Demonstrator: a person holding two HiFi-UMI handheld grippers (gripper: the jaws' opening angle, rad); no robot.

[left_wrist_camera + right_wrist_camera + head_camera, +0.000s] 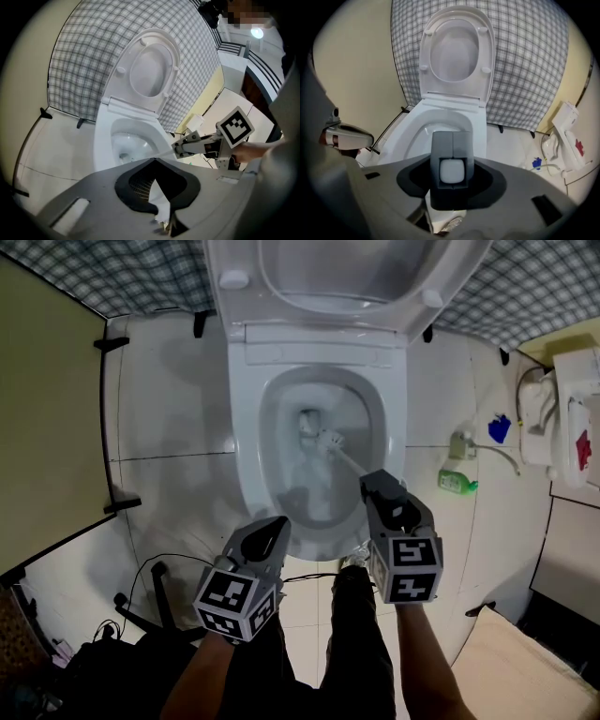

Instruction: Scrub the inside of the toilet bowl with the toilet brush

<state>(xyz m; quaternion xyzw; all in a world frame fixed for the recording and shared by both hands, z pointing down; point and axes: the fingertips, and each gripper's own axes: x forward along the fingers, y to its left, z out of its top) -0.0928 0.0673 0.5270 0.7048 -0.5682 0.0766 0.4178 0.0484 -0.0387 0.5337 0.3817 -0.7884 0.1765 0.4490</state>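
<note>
The white toilet (246, 446) stands open, with seat and lid (347, 277) raised against the checked wall. The brush's white head (328, 439) is down inside the bowl near the drain. Its thin handle (352, 463) slants up to my right gripper (375, 486), which is shut on it above the bowl's front right rim. In the right gripper view the handle's white square end (452, 171) sits clamped between the jaws. My left gripper (277, 524) hovers over the front rim, its jaws together at a point with nothing in them.
A green bottle (457, 482), a blue item (500, 427) and a white hose fitting (539, 418) lie on the tiles to the right. A yellow partition (47, 418) closes the left side. Black cables (150, 587) trail on the floor at the lower left.
</note>
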